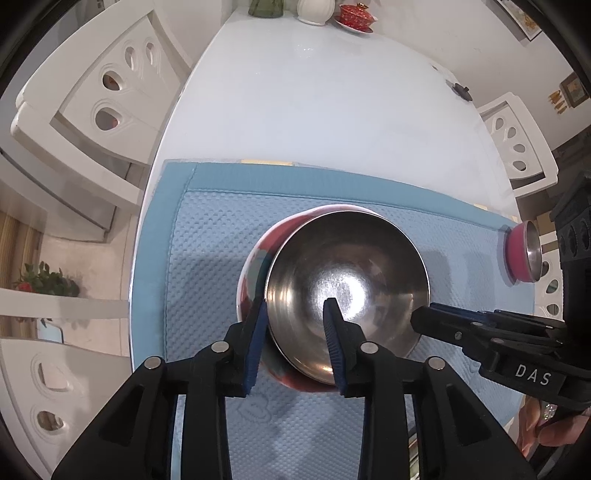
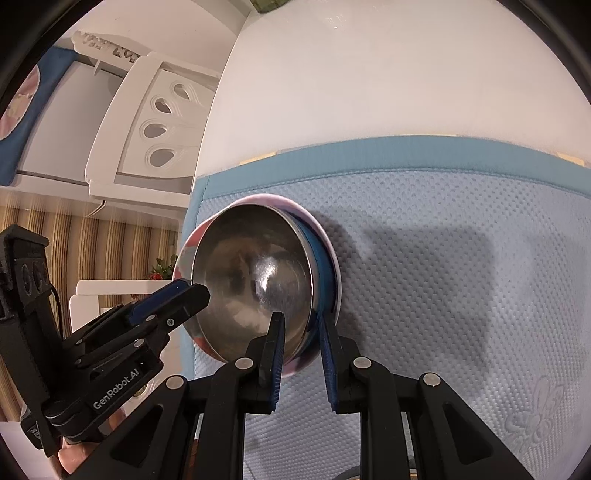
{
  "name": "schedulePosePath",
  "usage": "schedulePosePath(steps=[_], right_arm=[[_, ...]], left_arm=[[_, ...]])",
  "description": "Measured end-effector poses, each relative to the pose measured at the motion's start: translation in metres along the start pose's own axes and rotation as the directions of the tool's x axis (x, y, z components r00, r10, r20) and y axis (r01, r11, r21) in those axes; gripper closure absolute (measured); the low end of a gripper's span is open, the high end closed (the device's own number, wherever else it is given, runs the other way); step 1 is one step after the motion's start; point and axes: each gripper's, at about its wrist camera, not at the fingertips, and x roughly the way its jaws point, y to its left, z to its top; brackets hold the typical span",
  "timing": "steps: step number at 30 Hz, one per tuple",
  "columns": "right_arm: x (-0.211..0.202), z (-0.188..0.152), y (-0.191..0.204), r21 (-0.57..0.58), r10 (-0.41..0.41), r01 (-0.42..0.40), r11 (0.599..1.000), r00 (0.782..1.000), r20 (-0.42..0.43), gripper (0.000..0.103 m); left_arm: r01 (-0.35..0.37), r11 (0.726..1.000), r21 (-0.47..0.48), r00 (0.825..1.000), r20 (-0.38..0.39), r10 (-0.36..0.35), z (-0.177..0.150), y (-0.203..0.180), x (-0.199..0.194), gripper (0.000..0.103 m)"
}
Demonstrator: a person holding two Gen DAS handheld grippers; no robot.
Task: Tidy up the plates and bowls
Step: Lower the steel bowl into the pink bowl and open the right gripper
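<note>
A steel-lined bowl (image 1: 347, 284) sits nested in a white-rimmed plate or bowl with red and blue pattern (image 1: 255, 266) on a blue mat (image 1: 207, 236). My left gripper (image 1: 295, 314) straddles the bowl's near-left rim, one finger inside, one outside, jaws close on the rim. My right gripper (image 2: 301, 328) straddles the near-right rim of the same bowl (image 2: 251, 280) the same way, over the dish under it (image 2: 328, 258). A small pink bowl with a steel lining (image 1: 524, 254) stands at the mat's right edge.
The mat lies on a white oval table (image 1: 314, 103). White chairs (image 1: 110, 96) stand on both sides. A red lidded cup on a saucer (image 1: 354, 16), a white vase and a green pot stand at the far end.
</note>
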Motion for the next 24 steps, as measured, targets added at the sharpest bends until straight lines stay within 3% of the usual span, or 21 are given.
schedulePosePath(steps=[10, 12, 13, 14, 15, 16, 17, 24], right_arm=[[-0.014, -0.013, 0.002, 0.011, -0.006, 0.006, 1.000, 1.000, 0.017, 0.085], [-0.017, -0.016, 0.001, 0.018, -0.010, 0.010, 1.000, 1.000, 0.020, 0.085], [-0.019, -0.018, 0.000, 0.023, -0.011, 0.011, 1.000, 1.000, 0.020, 0.085], [-0.020, -0.020, -0.001, 0.027, -0.013, 0.012, 1.000, 1.000, 0.017, 0.081], [-0.021, -0.021, -0.002, 0.031, -0.017, 0.017, 0.999, 1.000, 0.014, 0.075], [-0.023, -0.023, -0.003, 0.036, -0.026, 0.025, 0.999, 1.000, 0.015, 0.055], [-0.027, -0.027, -0.004, 0.035, -0.030, 0.029, 0.999, 0.999, 0.028, 0.042], [-0.049, -0.046, -0.018, 0.045, -0.028, 0.026, 0.999, 0.998, 0.058, 0.039]], left_arm=[[-0.004, 1.000, 0.004, 1.000, 0.016, 0.004, -0.008, -0.007, -0.015, 0.070], [-0.005, 1.000, 0.007, 1.000, 0.017, 0.005, -0.010, -0.008, -0.017, 0.065], [-0.009, 1.000, 0.009, 1.000, 0.019, 0.009, -0.010, -0.010, -0.018, 0.055], [-0.013, 1.000, 0.009, 1.000, 0.023, 0.013, -0.011, -0.011, -0.019, 0.040], [-0.017, 1.000, 0.006, 0.999, 0.031, 0.017, -0.012, -0.011, -0.021, 0.034], [-0.022, 1.000, 0.004, 0.999, 0.045, 0.021, -0.013, -0.012, -0.023, 0.028], [-0.027, 1.000, 0.007, 0.998, 0.051, 0.027, -0.013, -0.013, -0.025, 0.027], [-0.059, 0.998, 0.026, 0.997, 0.053, 0.057, -0.022, -0.031, -0.033, 0.027]])
